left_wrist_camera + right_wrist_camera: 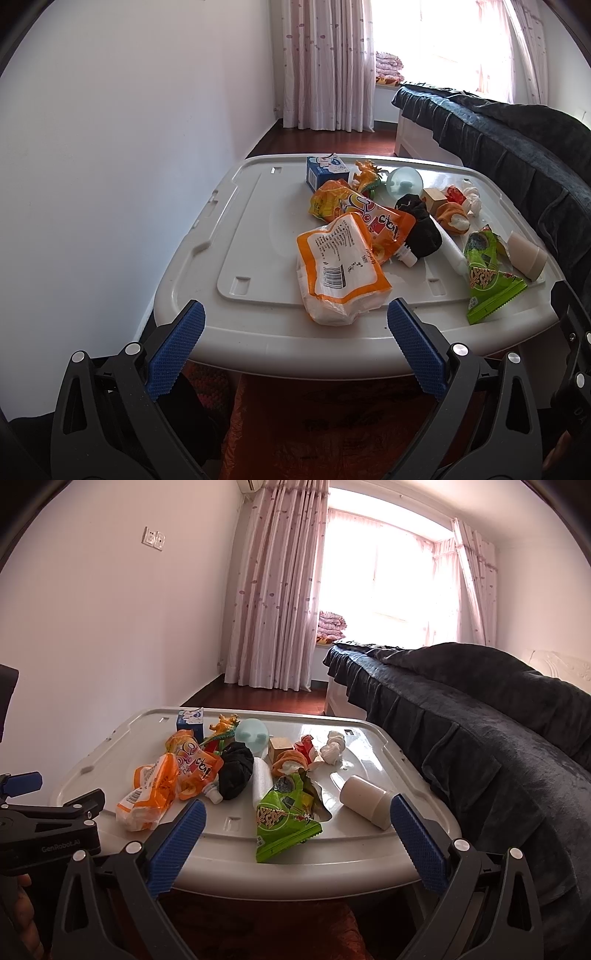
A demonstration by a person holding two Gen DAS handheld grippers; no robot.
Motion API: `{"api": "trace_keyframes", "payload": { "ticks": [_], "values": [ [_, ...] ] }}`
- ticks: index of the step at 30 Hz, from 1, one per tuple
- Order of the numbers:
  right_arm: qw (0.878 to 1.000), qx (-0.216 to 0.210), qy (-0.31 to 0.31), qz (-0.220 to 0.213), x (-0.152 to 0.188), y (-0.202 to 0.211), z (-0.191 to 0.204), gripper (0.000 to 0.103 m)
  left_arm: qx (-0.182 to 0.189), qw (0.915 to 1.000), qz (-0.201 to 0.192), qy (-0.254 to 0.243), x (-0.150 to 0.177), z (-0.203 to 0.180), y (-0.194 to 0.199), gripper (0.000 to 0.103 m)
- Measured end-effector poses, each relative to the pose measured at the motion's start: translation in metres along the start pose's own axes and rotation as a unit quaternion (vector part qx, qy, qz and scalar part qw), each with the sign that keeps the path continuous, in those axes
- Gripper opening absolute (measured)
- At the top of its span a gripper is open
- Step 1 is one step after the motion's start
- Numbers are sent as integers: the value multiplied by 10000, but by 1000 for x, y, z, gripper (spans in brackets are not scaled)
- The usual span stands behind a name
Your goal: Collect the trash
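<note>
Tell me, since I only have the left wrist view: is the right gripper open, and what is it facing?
Observer: It is open and empty. The right gripper has its jaws wide apart, and the green snack bag lies straight ahead between them on the bin lid.
Operator: How does my left gripper look from that side?
Observer: The left gripper shows at the picture's left edge, by the lid's near-left corner. It is clear of the orange-and-white bag.
</note>
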State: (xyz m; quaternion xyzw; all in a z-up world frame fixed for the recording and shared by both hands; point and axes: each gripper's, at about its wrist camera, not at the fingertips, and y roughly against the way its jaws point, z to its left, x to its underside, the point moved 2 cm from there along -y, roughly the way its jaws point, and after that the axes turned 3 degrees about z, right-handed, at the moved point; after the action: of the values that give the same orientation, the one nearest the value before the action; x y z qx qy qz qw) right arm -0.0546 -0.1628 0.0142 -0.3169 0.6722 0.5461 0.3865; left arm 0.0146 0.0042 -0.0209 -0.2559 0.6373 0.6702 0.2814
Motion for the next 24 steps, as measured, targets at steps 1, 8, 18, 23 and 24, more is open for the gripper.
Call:
{"api": "trace_keyframes", "payload": {
  "ticks": [1, 8, 18, 23, 24],
  "values": [
    [10000, -5, -1, -4, 0, 0, 0, 99, 11, 10000, 0, 2, 0, 0, 0, 97],
    [10000, -9, -8, -6, -1, 0, 0, 99, 3, 10000, -1, 4, 0, 1, 0, 97],
    [9990, 364, -109, -218, -2, 7, -22, 99, 67, 9995, 317, 38, 14, 20, -14, 97],
    [9990, 217, -380, -73, -2, 1, -34, 99, 260, 9989, 364, 134, 6, 9, -20, 97],
    [9990, 191, -406, -61, -2, 1, -34, 99, 275, 9989, 346, 124, 3, 4, -22, 97]
  ]
}}
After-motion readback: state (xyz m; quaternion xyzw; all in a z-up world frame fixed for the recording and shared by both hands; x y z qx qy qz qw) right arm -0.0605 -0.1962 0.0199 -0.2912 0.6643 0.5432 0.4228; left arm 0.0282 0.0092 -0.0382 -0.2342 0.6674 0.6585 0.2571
